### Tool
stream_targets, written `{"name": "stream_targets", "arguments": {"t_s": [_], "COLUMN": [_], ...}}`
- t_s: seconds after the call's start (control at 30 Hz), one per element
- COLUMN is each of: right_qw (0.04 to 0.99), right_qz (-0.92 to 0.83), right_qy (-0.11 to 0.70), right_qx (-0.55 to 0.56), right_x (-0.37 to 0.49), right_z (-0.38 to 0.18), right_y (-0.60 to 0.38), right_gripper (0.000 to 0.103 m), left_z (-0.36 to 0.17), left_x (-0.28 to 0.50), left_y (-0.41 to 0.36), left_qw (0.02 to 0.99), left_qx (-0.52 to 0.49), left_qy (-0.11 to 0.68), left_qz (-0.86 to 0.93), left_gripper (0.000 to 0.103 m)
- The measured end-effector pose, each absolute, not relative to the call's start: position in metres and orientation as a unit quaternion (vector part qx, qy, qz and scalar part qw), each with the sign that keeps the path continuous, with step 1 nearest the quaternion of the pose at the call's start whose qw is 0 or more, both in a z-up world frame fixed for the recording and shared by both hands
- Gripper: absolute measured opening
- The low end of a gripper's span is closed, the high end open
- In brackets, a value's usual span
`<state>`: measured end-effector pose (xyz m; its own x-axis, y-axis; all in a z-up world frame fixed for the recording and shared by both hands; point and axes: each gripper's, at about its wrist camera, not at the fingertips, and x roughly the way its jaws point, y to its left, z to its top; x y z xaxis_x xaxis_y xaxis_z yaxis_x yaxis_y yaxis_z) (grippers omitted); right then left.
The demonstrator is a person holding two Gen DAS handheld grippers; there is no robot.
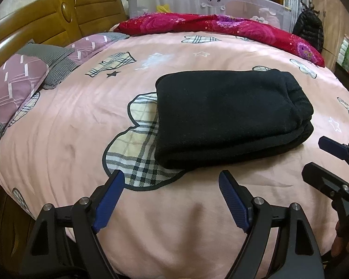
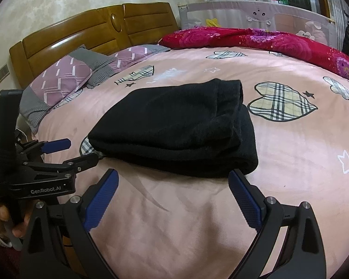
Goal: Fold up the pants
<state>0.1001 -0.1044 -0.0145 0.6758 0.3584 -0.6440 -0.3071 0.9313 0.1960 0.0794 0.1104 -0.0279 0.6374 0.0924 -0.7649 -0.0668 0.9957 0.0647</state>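
Observation:
The black pants [image 1: 230, 116] lie folded into a thick stacked rectangle on the pink bedspread [image 1: 81, 121]; they also show in the right wrist view [image 2: 174, 127]. My left gripper [image 1: 171, 179] is open and empty, hovering just short of the bundle's near edge. My right gripper [image 2: 173, 177] is open and empty, its tips close to the bundle's near edge. In the left wrist view the right gripper [image 1: 314, 155] shows at the right edge. In the right wrist view the left gripper [image 2: 81, 151] shows at the left, by the bundle's near left corner.
A wooden headboard [image 2: 93, 30] and purple-grey pillows [image 2: 62, 79] are at the left. A red floral quilt [image 2: 256, 39] lies along the far side, before a grey bed rail [image 2: 256, 11]. A black jacket [image 1: 309, 30] hangs at the far right.

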Motion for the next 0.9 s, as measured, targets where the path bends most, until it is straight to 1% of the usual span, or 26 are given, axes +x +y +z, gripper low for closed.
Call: {"name": "stream_targets", "arguments": {"t_s": [0.9], "right_qw": [0.913], "right_qz": [0.182], "right_qy": [0.362], "right_qx": [0.045], "right_x": [0.105], "right_z": [-0.027], "right_y": [-0.096], "right_gripper": [0.095], "left_z": [-0.036], "left_x": [0.082], "left_y": [0.113], "left_qw": [0.906], "left_qx": [0.014], "left_qy": [0.42], "left_qz": [0.049], "left_gripper": [0.084]}}
